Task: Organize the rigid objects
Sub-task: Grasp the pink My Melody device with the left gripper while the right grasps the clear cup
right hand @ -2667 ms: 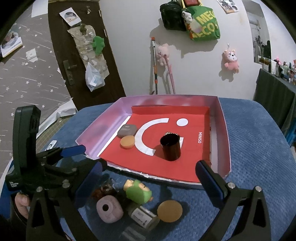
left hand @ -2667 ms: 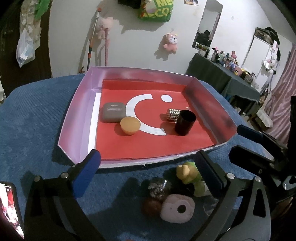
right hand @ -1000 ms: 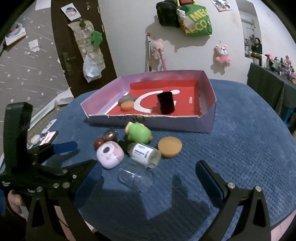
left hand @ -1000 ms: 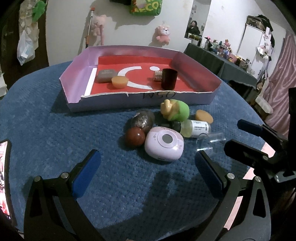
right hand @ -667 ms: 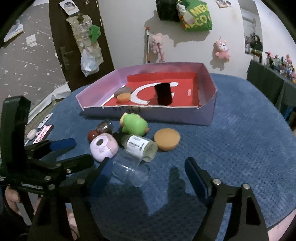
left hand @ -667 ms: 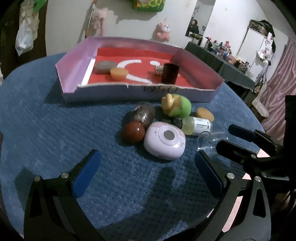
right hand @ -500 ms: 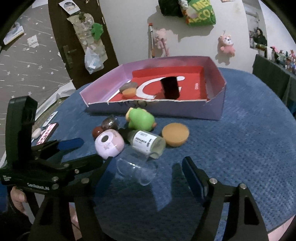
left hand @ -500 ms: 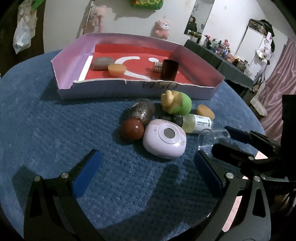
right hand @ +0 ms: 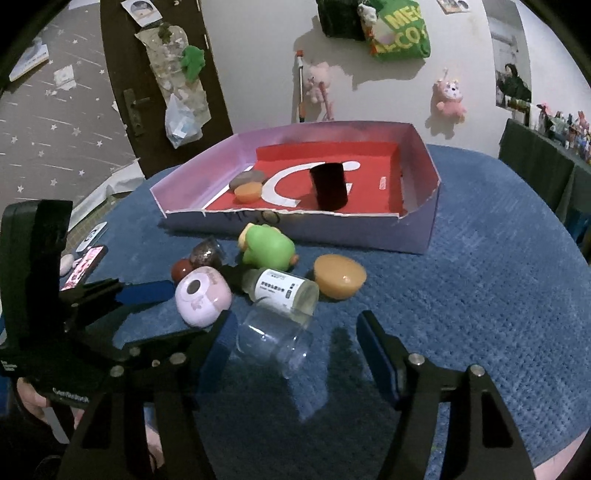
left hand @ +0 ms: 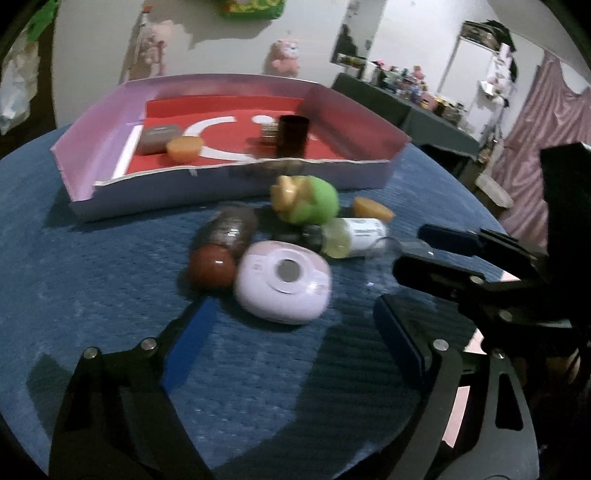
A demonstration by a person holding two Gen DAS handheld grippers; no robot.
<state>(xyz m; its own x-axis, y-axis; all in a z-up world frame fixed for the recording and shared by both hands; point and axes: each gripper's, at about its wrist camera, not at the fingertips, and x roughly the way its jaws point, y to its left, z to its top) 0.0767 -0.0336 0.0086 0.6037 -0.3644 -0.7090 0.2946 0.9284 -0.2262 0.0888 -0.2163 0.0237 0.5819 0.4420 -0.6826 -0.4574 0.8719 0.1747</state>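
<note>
lower centre of both wrist views: left hand-held gripper (left hand: pixel 291 328) closing, released, around the pink case (left hand: pixel 282 280); right hand-held gripper (right hand: pixel 295 339) closing, released, around the clear jar (right hand: pixel 271 338) on the blue counter (right hand: pixel 480 295).

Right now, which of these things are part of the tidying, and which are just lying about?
Part of the job: box, clear cup, pink case, green toy, small bottle, orange puck.
Lying about: phone, wall plushies, green bag.

I see a blue textured table (right hand: pixel 480 277) carrying a pink box (right hand: pixel 332 227) at twelve o'clock, and in the centre a cluster: green toy (right hand: pixel 267 247), pink case (right hand: pixel 202 297), bottle (right hand: pixel 282 290), clear cup (right hand: pixel 271 338).
</note>
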